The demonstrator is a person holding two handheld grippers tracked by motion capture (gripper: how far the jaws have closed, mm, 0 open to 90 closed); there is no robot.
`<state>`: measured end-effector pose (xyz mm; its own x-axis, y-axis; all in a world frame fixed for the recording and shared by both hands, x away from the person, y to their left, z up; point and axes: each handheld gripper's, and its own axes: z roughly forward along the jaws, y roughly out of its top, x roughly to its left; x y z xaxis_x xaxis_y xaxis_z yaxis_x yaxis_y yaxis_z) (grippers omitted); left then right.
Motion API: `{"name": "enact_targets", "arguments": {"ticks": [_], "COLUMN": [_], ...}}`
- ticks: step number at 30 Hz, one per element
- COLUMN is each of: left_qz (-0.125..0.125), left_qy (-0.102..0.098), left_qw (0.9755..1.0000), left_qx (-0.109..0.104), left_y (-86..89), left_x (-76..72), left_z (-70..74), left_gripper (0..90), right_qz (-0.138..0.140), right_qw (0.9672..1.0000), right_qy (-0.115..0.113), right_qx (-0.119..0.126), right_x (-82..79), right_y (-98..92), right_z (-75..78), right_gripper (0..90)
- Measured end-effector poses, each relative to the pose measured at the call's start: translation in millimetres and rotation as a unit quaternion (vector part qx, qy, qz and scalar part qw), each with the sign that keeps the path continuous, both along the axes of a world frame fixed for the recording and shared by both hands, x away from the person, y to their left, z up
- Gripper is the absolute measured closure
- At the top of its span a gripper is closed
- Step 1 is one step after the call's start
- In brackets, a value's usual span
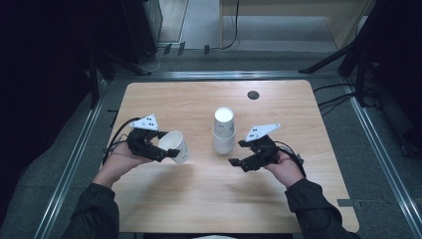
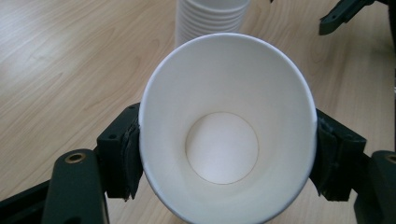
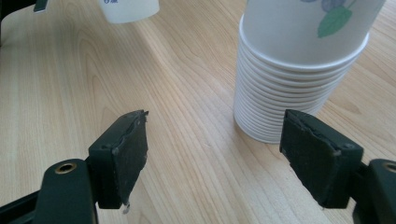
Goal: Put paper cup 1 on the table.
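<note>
My left gripper (image 1: 166,149) is shut on a single white paper cup (image 1: 175,146), held tilted above the table's left half. In the left gripper view the cup (image 2: 227,130) faces me mouth-first, its rim squeezed oval between the two pads, and it is empty. A stack of upside-down white paper cups (image 1: 224,130) stands at the table's middle. My right gripper (image 1: 238,153) hovers just right of that stack, open with nothing between its pads. In the right gripper view the stack (image 3: 299,65) rises ahead and to the right of the jaws, with a leaf print on the top cup.
The wooden table (image 1: 199,199) has a round dark cable hole (image 1: 253,95) near its far edge. Bare wood lies in front of and behind the stack. Dark stands and cables line the floor around the table.
</note>
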<state>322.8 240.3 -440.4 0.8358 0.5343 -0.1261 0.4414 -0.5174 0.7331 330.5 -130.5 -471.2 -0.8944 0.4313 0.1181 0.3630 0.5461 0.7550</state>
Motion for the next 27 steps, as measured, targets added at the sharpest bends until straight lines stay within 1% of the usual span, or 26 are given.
{"name": "enact_targets", "arguments": {"ticks": [1,5,6,8,10,13,14,15,17,19,23,24,26,27], "left_qz": [0.004,0.015,0.019,0.032,0.043,0.063,0.063,0.082,0.096,0.105,0.118,0.124,0.137,0.143], "left_qy": [0.003,-0.002,-0.003,0.003,0.004,0.006,0.006,0.007,0.009,0.011,0.002,0.001,-0.007,-0.007], "left_qw": [1.0,0.9999,0.9998,0.9995,0.9991,0.998,0.998,0.9966,0.9952,0.9943,0.9923,0.9916,0.9893,0.9881], "left_qx": [-0.001,-0.005,-0.002,-0.002,-0.004,0.001,0.001,0.01,0.016,0.017,0.038,0.039,0.051,0.056], "left_y": [2.3,15.3,19.2,26.4,33.5,41.4,41.4,46.1,50.4,54.0,60.7,62.2,65.5,67.0], "left_x": [1.1,6.1,7.5,10.7,12.9,16.9,16.9,20.3,23.2,24.9,27.1,27.6,29.2,30.3], "left_z": [-0.9,-4.3,-5.7,-8.0,-9.2,-11.1,-11.1,-13.1,-14.4,-15.6,-18.7,-20.1,-23.0,-24.6], "left_gripper": [25.0,25.0,24.9,24.9,24.9,24.9,24.9,24.9,24.9,24.8,24.6,24.4,24.2,24.2], "right_qz": [0.0,-0.012,-0.015,-0.018,-0.019,-0.018,-0.018,-0.017,-0.014,-0.012,-0.012,-0.012,-0.012,-0.012], "right_qw": [1.0,0.9999,0.9999,0.9998,0.9998,0.9998,0.9998,0.9998,0.9998,0.9998,0.9998,0.9998,0.9998,0.9998], "right_qy": [0.0,-0.007,-0.005,-0.007,-0.005,-0.005,-0.003,0.002,0.003,0.004,0.006,0.006,0.006,0.007], "right_qx": [0.0,-0.005,-0.005,-0.004,-0.003,-0.004,-0.004,-0.006,-0.011,-0.014,-0.012,-0.012,-0.013,-0.014], "right_x": [0.5,1.9,2.1,3.0,3.3,3.4,3.2,2.8,2.1,1.4,1.0,1.0,1.3,1.4], "right_y": [-0.4,-2.5,-3.0,-4.3,-5.1,-5.2,-4.9,-4.5,-3.6,-3.2,-3.8,-4.1,-4.5,-4.6], "right_z": [-0.3,-1.3,-1.4,-1.7,-2.1,-3.0,-3.4,-3.9,-5.5,-6.4,-6.8,-6.9,-7.3,-7.6], "right_gripper": [23.6,23.6,23.6,23.6,23.6,23.6,23.6,23.6,23.6,23.6,23.6,23.6,23.6,23.6]}}
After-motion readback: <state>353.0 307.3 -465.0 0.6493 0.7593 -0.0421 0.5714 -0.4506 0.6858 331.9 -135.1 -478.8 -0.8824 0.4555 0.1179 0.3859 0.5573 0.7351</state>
